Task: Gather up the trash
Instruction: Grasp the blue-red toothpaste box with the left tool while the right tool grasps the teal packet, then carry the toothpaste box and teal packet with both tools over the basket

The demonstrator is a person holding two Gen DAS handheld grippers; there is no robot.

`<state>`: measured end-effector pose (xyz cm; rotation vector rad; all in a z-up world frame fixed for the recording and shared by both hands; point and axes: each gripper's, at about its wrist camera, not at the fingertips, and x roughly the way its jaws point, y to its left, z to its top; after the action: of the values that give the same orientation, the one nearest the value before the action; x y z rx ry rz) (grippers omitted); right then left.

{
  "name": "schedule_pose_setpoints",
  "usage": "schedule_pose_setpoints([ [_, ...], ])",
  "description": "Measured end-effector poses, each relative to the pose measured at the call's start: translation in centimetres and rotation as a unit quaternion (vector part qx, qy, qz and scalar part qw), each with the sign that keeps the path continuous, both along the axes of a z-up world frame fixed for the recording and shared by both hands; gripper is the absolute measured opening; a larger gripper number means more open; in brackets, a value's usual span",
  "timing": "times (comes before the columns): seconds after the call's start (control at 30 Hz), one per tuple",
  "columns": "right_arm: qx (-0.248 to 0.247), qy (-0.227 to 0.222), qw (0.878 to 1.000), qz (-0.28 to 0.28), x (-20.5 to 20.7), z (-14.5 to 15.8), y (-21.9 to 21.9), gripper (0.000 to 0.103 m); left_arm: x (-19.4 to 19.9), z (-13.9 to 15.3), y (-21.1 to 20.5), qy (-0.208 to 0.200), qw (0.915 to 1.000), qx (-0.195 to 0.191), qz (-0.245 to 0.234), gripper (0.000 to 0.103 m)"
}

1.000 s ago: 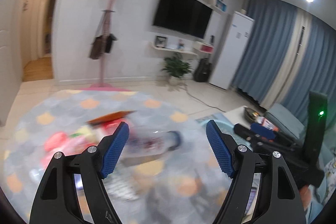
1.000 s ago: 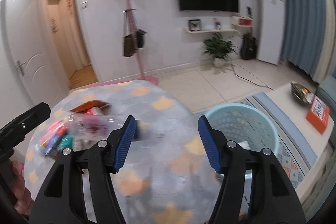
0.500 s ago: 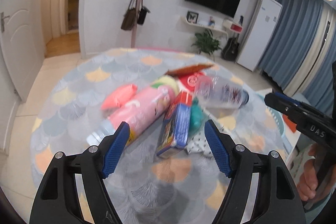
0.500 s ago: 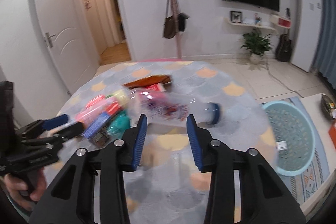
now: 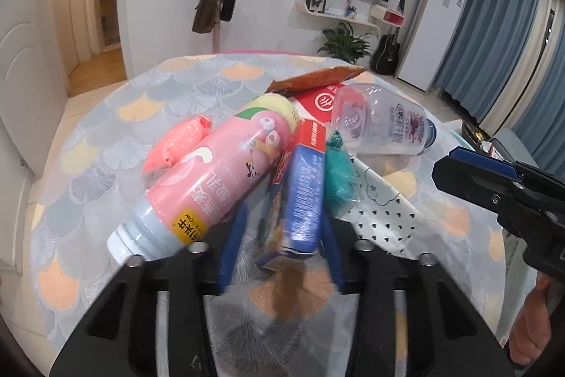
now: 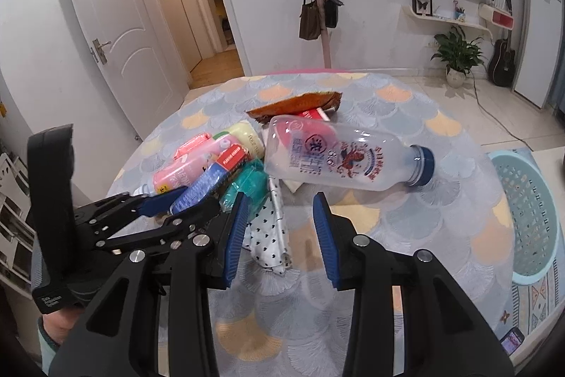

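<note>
The left claw (image 5: 279, 249) is closing in around the blue box (image 5: 303, 196) after approaching wide apart, starting the first pickup, while the right claw (image 6: 279, 232) is hovering apart, empty.

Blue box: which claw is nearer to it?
Left. The left claw has its fingers either side of the blue box; whether they grip it, I cannot tell. The right claw is off to the box's right, over the dotted wrapper.
</note>
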<state>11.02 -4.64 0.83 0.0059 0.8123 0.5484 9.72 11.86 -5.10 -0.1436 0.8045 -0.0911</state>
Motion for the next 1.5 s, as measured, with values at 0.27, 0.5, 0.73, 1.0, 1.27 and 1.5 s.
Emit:
schedule_pose_setpoints([
  [0.27, 0.009, 0.022, 1.000, 0.017, 0.3, -0.6, 1.6, 0.035, -2.1, 0.4, 1.7, -0.022, 0.9991, -0.034, 0.012, 0.016],
  [0.5, 0.005, 0.040, 0.999, 0.025, 0.8, -1.5, 3.9, 0.035, -4.2, 0.7, 3.5, -0.034, 0.9975, -0.054, 0.029, 0.015],
  [0.73, 0.002, 0.075, 0.997, 0.005, 2.7, -3.2, 5.9, 0.035, -5.3, 0.4, 4.8, -0.039, 0.9958, -0.078, 0.029, 0.015],
  [1.0, 0.002, 0.106, 0.994, -0.014, 4.4, -4.9, 6.6, 0.035, -5.6, 0.2, 5.0, -0.041, 0.9953, -0.083, 0.028, 0.015],
  [1.27, 0.007, 0.098, 0.995, -0.007, 3.8, -5.0, 6.0, 0.024, -5.6, 0.4, 4.6, -0.045, 0.9955, -0.081, 0.022, 0.015],
  [1.5, 0.029, 0.081, 0.996, 0.002, 2.2, -3.2, 4.3, 0.023, -5.9, 1.4, 3.9, -0.062, 0.9948, -0.080, 0.013, 0.015],
])
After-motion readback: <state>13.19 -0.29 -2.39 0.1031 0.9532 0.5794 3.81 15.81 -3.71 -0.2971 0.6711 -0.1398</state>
